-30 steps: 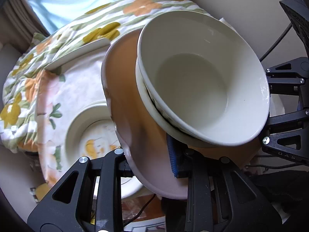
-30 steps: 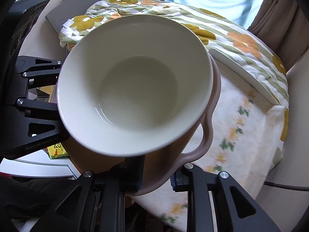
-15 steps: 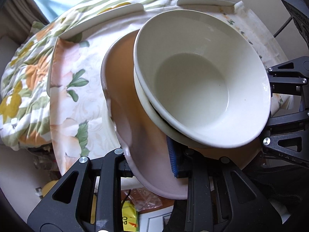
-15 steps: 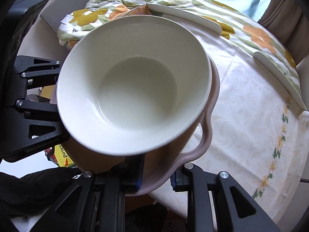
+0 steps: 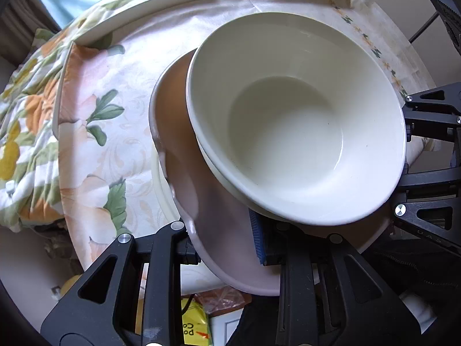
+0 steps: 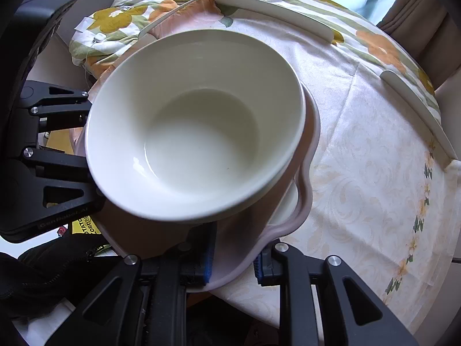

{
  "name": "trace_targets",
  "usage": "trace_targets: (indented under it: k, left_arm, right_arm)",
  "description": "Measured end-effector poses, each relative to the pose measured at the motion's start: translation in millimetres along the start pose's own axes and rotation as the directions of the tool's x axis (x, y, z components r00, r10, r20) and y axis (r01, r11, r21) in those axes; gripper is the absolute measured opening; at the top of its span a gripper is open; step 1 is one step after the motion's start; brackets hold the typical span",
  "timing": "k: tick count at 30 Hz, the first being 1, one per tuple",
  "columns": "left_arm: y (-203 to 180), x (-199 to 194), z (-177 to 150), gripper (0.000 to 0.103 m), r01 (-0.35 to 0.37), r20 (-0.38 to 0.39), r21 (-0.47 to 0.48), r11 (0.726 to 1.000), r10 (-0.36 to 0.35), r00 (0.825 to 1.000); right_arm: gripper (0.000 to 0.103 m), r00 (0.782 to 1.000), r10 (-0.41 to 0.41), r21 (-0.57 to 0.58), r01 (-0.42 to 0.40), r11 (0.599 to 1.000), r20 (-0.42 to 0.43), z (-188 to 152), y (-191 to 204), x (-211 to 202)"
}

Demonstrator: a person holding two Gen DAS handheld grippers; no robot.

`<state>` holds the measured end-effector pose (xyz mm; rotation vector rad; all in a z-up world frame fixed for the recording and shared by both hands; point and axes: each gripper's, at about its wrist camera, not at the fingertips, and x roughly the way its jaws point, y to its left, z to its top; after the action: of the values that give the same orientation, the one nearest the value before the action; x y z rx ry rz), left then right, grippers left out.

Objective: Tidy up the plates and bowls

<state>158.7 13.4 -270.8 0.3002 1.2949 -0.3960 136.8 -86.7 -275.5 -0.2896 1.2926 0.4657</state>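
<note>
Cream bowl [image 6: 198, 132] on pink plate [image 6: 305, 201], its rim clamped in right claw [image 6: 234, 255], above floral tablecloth [image 6: 374, 173].

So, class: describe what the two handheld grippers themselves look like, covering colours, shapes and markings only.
The left gripper and the right gripper are both matte black plastic, with triangular cut-outs, silver screw heads and ribbed blue finger pads. Faint embossed lettering marks the left gripper's body in the right view. No sleeves show.
</note>
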Motion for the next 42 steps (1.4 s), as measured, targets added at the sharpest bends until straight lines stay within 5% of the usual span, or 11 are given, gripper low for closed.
trace_targets:
  k: [30,33,37,42]
  left_arm:
    - [4.7,-20.1,3.3,0.024,-0.015,-0.123,0.033,0.999,0.019,0.992]
    - [5.5,-26.9,3.9,0.024,-0.021,-0.118,0.038,0.999,0.026,0.993]
    - [6.0,-31.7,2.9,0.024,-0.014,-0.120,0.037,0.999,0.018,0.993]
    - [6.0,-45.3,-1.2,0.024,-0.002,-0.104,0.023,1.000,0.005,0.995]
  right_arm:
    - [0.020,0.997,-0.004,0.083,0.010,0.997,-0.072,5.6,-5.7,-3.1]
    - [0.026,0.997,0.003,0.100,0.005,0.995,-0.077,6.2,-6.5,-11.7]
    - [0.049,0.997,0.020,0.132,-0.011,0.991,-0.070,3.5,-7.8,-24.7]
    - [0.049,0.998,0.026,0.167,-0.018,0.986,-0.050,-4.8,-6.2,-40.4]
